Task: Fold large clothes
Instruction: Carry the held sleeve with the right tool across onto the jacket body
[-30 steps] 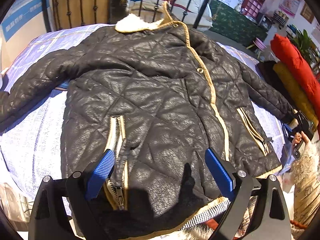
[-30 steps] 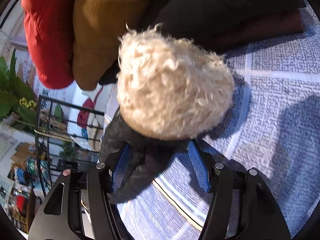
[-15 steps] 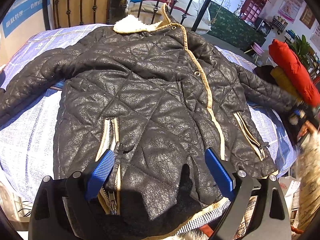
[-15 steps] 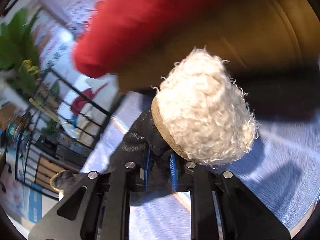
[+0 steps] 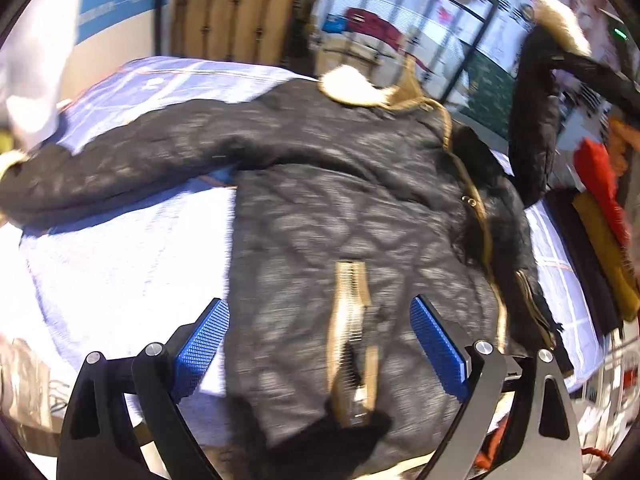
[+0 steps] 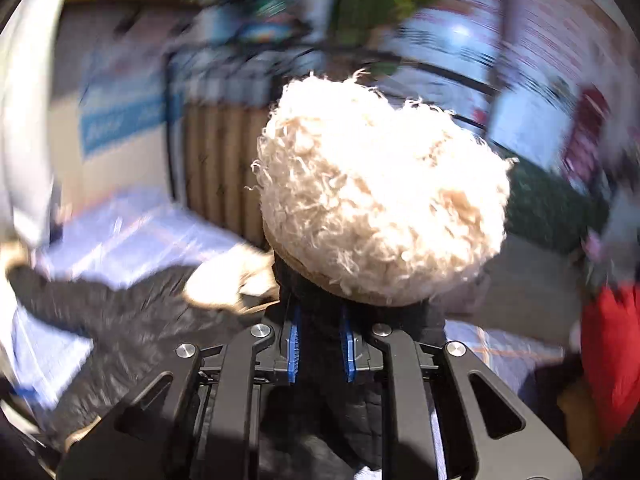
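Left wrist view. Black quilted jacket (image 5: 352, 216), tan trim and cream fleece collar (image 5: 352, 86), lies front-up across the centre of the frame on a bed with a pale blue patterned cover (image 5: 120, 272). One sleeve stretches flat toward the left edge; the other sleeve (image 5: 534, 120) is raised off the bed at upper right, its fleece cuff (image 5: 560, 26) uppermost. A tan-edged zip pocket (image 5: 352, 320) sits at lower centre. Left gripper (image 5: 320, 356): blue-padded jaws spread wide above the hem region, holding nothing. Folded red and mustard garments (image 5: 600, 208) lie stacked at the right edge. A wooden panel (image 5: 232, 20) stands at upper centre. The blue wall sign at upper left is too blurred to read; no legible writing.

Right wrist view. Right gripper (image 6: 320, 346): jaws clenched on the black sleeve just below the fleece cuff (image 6: 380, 196), which fills the centre of the frame. Jacket body (image 6: 132, 320) lies at lower left on the bed cover (image 6: 132, 232). Red garment (image 6: 612, 352) at right edge. Background heavily blurred; the blue sign's text is unreadable.
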{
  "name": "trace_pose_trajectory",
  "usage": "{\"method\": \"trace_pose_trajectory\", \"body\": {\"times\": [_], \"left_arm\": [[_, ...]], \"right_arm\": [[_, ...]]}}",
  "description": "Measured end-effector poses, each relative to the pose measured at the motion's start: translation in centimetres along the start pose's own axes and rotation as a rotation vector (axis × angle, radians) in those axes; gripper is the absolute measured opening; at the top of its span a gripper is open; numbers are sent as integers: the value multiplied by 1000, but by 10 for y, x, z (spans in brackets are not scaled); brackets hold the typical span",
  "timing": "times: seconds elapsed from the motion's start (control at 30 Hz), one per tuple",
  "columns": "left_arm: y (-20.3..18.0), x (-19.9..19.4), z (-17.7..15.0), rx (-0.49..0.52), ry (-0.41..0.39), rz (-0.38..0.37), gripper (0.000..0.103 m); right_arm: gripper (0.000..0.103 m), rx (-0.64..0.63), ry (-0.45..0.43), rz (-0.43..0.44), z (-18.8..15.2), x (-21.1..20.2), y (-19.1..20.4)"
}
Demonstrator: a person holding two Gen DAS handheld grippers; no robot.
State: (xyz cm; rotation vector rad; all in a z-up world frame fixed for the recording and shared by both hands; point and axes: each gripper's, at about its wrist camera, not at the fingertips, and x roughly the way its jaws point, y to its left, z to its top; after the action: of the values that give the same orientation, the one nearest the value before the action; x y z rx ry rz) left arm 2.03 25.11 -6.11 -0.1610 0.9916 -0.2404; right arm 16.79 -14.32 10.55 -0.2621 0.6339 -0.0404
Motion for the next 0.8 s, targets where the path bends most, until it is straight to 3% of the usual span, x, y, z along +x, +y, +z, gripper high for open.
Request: {"method": "trace_pose_trajectory", "body": {"times": [0.1,0.17,0.3,0.37,0.4,0.43,0.5,0.6,0.7,0.8], "left_arm": [[25,-10,-2,-44,-14,37,90],[39,-14,-4,-67,-14,56,90],[60,-14,-3,-113,-13,71,90],[65,-14,-2,-119,-15,71,90],[66,-14,0,-116,-15,71,90],[66,-13,3,-112,-18,72,90],[64,-9,8,-101,-19,67,90],[59,-5,21,-92,-30,46,90],[48,-6,42,-73,-72,20,90],[30,-6,71,-29,-119,-12,90]], "right_arm": [[17,-237,95,19,-7,50,104],[18,-383,143,-5,-33,75,164],[24,-585,221,-119,-90,121,229],[27,-620,236,-138,-117,126,227],[36,-632,221,-138,-125,124,225],[60,-630,197,-131,-127,118,222],[92,-642,112,-177,-120,101,217],[93,-685,-1,-204,-112,71,210],[93,-534,9,-96,-100,46,186],[93,-354,27,-94,-89,42,144]]}}
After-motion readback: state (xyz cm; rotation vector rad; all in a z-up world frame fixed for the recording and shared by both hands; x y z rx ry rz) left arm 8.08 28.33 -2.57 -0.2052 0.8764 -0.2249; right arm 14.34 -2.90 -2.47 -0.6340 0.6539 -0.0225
